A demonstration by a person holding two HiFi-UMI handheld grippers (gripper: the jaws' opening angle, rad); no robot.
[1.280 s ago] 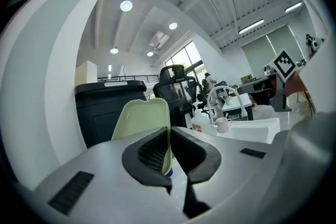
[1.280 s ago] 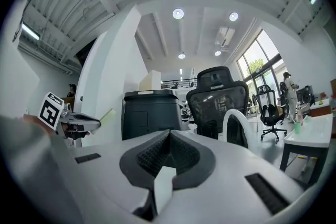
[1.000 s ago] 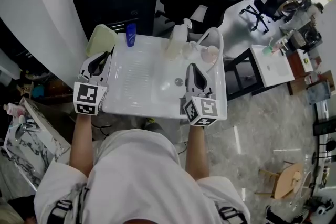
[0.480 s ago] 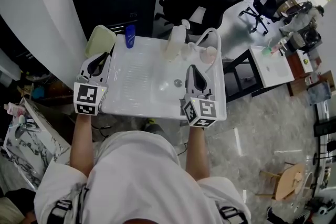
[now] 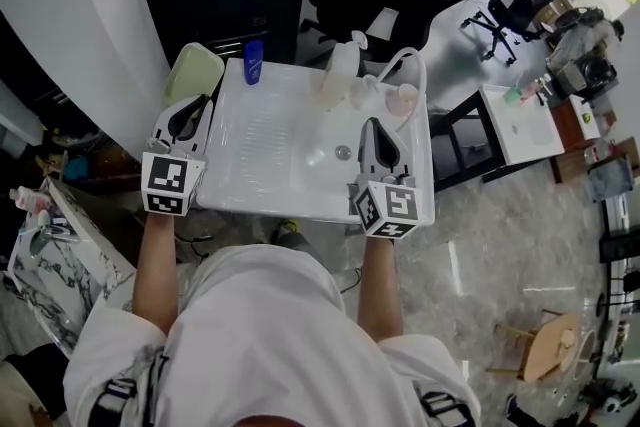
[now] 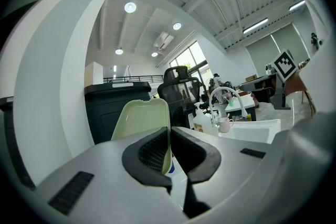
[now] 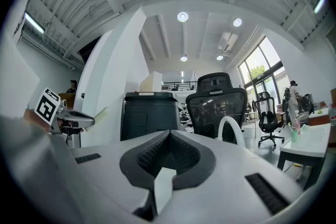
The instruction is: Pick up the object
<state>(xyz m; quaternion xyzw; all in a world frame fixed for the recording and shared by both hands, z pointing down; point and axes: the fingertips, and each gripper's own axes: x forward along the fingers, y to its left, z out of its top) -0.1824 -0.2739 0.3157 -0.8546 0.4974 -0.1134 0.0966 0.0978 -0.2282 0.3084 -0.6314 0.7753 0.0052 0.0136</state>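
Plainly, left gripper (image 5: 198,107) and right gripper (image 5: 371,126) hover closed, empty, by one sink (image 5: 262,143) bearing one blue bottle (image 5: 254,62)

Which object is meant cannot be told; four small things stand along the far edge of the white sink (image 5: 262,190). A pale green tray (image 5: 194,73) with round corners leans tilted at the far left corner. Just right of it a small blue bottle (image 5: 253,62) stands upright. Farther right is a clear bottle (image 5: 340,75) with a white top, also upright. A pink cup (image 5: 403,100) stands at the far right, beside the tap (image 5: 412,67).
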